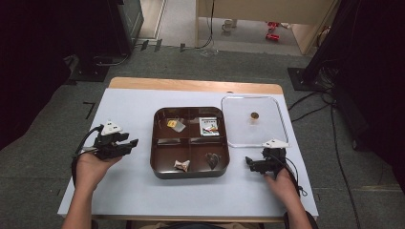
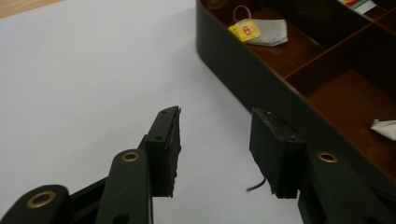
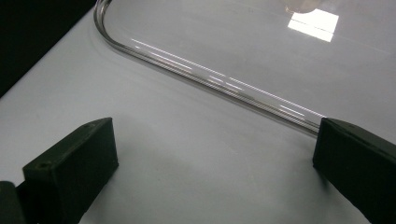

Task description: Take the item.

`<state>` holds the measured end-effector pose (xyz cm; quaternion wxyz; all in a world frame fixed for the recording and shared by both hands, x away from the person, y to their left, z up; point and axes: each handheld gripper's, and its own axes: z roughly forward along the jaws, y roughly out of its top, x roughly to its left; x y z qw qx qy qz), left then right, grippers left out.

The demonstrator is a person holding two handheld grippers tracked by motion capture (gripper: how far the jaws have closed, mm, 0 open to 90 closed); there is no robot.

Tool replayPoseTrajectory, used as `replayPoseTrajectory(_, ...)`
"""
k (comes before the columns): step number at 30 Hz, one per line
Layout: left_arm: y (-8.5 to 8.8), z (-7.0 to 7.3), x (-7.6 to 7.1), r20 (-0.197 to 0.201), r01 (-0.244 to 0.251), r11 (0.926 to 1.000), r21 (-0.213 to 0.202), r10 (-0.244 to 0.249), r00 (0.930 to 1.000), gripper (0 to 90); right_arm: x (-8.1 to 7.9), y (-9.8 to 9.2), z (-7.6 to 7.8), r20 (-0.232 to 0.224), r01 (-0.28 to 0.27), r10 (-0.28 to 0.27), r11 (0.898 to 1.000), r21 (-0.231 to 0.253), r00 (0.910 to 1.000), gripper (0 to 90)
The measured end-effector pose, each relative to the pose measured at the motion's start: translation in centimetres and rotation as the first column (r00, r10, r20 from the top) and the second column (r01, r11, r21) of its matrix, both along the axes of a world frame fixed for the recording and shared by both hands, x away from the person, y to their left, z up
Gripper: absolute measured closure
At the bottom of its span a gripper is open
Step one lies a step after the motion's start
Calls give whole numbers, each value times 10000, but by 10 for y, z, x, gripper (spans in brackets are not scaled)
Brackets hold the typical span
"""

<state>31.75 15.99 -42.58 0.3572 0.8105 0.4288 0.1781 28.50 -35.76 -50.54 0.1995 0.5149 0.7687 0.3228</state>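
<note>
Plastic, glossy and dark brown, forms the square tray with rounded corners (image 1: 191, 172) that sits mid-counter, split by low ridges into four compartments. Its far left compartment holds a soft grey tea bag with a yellow paper tag (image 1: 175, 124); the far right one holds a flat printed white sachet (image 1: 209, 126). A crumpled pale wrapper (image 1: 182, 165) lies in the near left compartment, and a small dark heart-shaped piece (image 1: 213, 160) in the near right.

To the tray's right, just beside it, lies a clear rounded-square plastic lid (image 1: 282, 119) with a raised rim and a small brown knob (image 1: 254, 115) at its middle.

The left tool (image 1: 131, 143), matte black with ribbed rubber pads (image 2: 168, 149), hovers above bare counter just left of the tray wall, its jaws partly apart with nothing between them. The right tool (image 1: 249, 162) rests near the lid's near edge, jaws spread wide and empty, the lid's shiny rim passing just beyond them.

The counter (image 1: 124, 191) is a smooth, pale grey-white sheet over a light wooden top whose far edge shows. Around it lies grey carpet (image 1: 43, 191), with black stands and cables at the sides and a red can on the floor beyond.
</note>
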Motion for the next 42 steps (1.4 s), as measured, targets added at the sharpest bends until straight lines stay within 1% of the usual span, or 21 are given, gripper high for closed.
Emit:
replayPoseTrajectory(3,-5,4,0,6,253,9997,-23,-253,9997,507,0,0,0,1,-2,2,10000,-2,10000,0)
replayPoseTrajectory(6,-11,7,-1,-53,482,9988,-88,-482,9988,529,0,0,0,2,-2,2,10000,-1,10000,0)
replayPoseTrajectory(11,-23,13,-2,12,923,9953,-291,-923,9957,533,0,0,0,1,-2,2,10000,-4,10000,0)
replayPoseTrajectory(14,-27,16,-1,-68,1151,9923,-454,-1155,9933,534,0,0,0,5,0,0,10000,0,10000,0)
replayPoseTrajectory(18,-34,19,-3,145,1398,9888,-515,-1392,9902,535,0,0,0,2,-4,4,10000,-7,10000,0)
replayPoseTrajectory(21,-41,21,-5,296,1658,9849,-497,-1645,9859,537,0,0,0,1,-3,3,10000,-6,10000,0)
replayPoseTrajectory(24,-49,23,-7,379,1972,9789,-537,-1953,9800,536,0,0,0,5,-2,2,10000,-1,10000,0)
replayPoseTrajectory(26,-55,23,-8,340,2241,9730,-548,-2225,9743,532,0,0,0,2,-4,4,10000,-5,10000,0)
replayPoseTrajectory(27,-57,23,-9,336,2295,9719,-522,-2280,9731,527,0,0,0,1,-1,1,10000,-1,10000,0)
replayPoseTrajectory(30,-65,21,-10,294,2595,9645,-495,-2583,9656,523,0,0,0,6,0,0,10000,-3,10000,0)
replayPoseTrajectory(32,-70,20,-10,234,2892,9549,-675,-2882,9573,523,0,0,0,-16,17,-17,10000,10,10000,0)
replayPoseTrajectory(33,-73,19,-11,258,3001,9517,-654,-2990,9539,524,0,0,0,-15,19,-19,10000,12,10000,0)
replayPoseTrajectory(34,-77,18,-11,218,3154,9468,-645,-3146,9490,530,0,0,0,-16,18,-18,10000,11,10000,0)
replayPoseTrajectory(36,-83,15,-12,114,3326,9415,-551,-3325,9430,534,0,0,0,-17,19,-19,10000,11,10000,0)
replayPoseTrajectory(38,-88,13,-10,-49,3488,9350,-634,-3498,9368,532,0,0,0,-15,20,-20,10000,10,10000,0)
replayPoseTrajectory(39,-90,12,-9,-137,3602,9303,-689,-3619,9321,532,0,0,0,-18,19,-19,10000,7,10000,0)
replayPoseTrajectory(42,-95,9,-8,-84,3849,9211,-576,-3860,9225,531,0,0,0,-18,22,-22,10000,9,10000,0)
